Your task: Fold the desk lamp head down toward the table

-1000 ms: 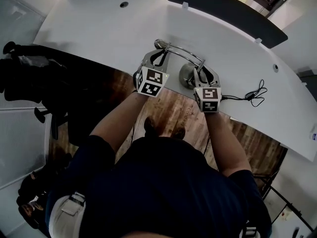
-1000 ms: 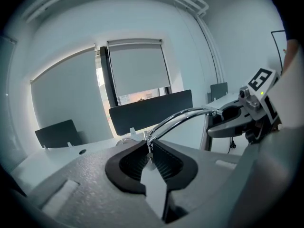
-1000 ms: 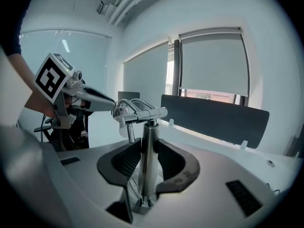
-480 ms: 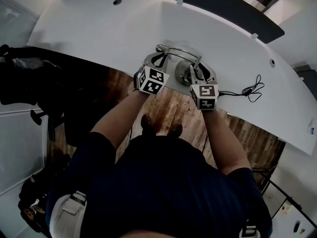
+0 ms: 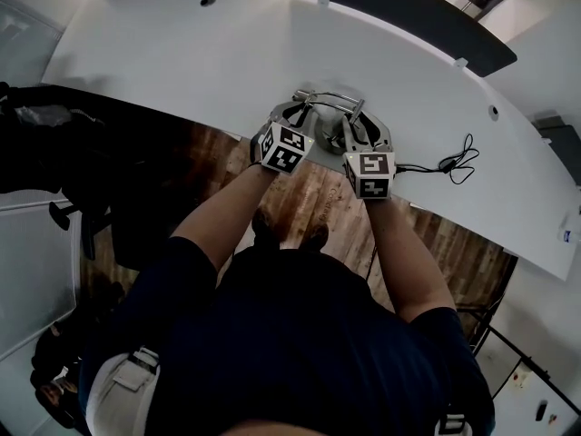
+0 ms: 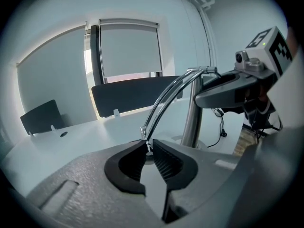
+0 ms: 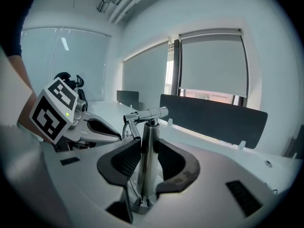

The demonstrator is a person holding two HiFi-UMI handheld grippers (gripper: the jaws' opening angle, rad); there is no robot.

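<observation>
The desk lamp has a chrome post [image 7: 148, 151] on a round base and a thin curved double-rod arm [image 6: 166, 96]. It stands near the table's front edge in the head view, with the lamp arm [image 5: 329, 98] between both grippers. My left gripper [image 6: 148, 146] is shut on the low end of the curved arm, just above the tabletop. My right gripper [image 7: 145, 160] is shut on the post, with a ribbed pad on each side of it. In the head view the left gripper [image 5: 292, 114] and the right gripper [image 5: 356, 133] sit side by side.
The white curved table [image 5: 182, 62] stretches to the left and back. A black cable [image 5: 454, 163] lies coiled to the right of the lamp. Dark divider panels [image 5: 399, 21] line the far edge. Wooden floor shows under the front edge.
My left gripper has come down toward the table with the arm's end in it, so the arch sits lower and flatter. The right gripper has stayed on the post.
</observation>
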